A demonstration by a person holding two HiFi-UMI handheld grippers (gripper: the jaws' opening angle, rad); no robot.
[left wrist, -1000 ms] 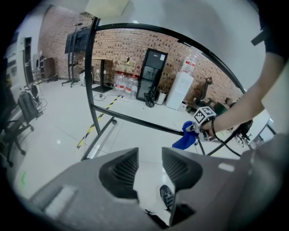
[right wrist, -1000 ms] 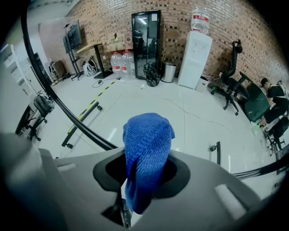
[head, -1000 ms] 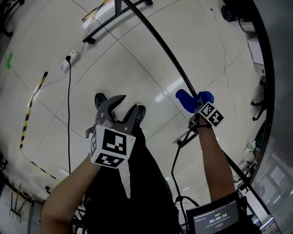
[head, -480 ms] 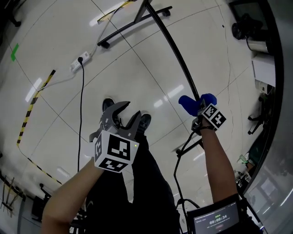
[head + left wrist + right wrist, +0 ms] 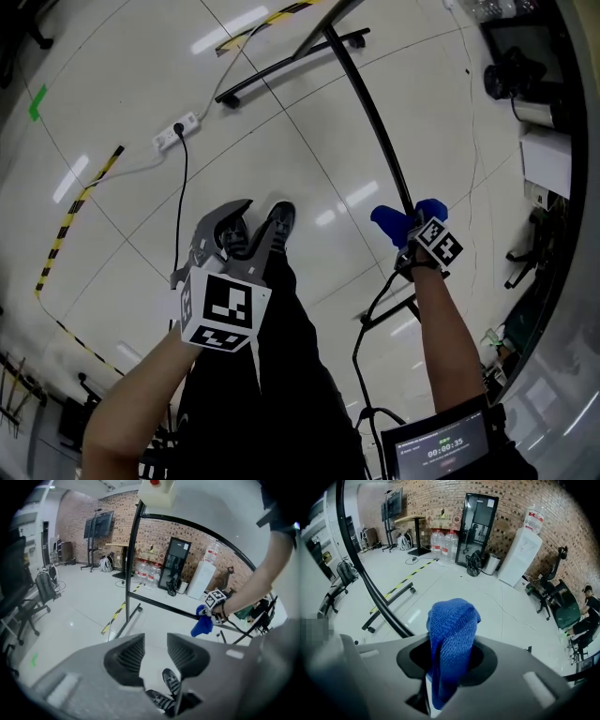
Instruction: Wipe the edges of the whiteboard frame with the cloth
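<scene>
Since the right gripper (image 5: 446, 660) has its jaws clamped on the blue cloth (image 5: 453, 620), whose free fold sits against the black frame bar (image 5: 370, 103), the wipe will likely go best with steady pressure along the bar, keeping the fold wrapped over its edge. The left gripper (image 5: 253, 220) hangs well aside over the floor (image 5: 281, 131), its jaws slightly apart, just now closing on nothing.

The cloth (image 5: 452, 639) pinched in my right claw (image 5: 449, 654) is blue, coarse-knit and matt; both claws are dull grey plastic, with ribbed pads (image 5: 132, 654) on my left claw (image 5: 155, 653); the whiteboard frame (image 5: 375, 122), at eleven o'clock from the cloth, looks like smooth black metal tubing; the pale floor (image 5: 281, 141) is glossy.
</scene>
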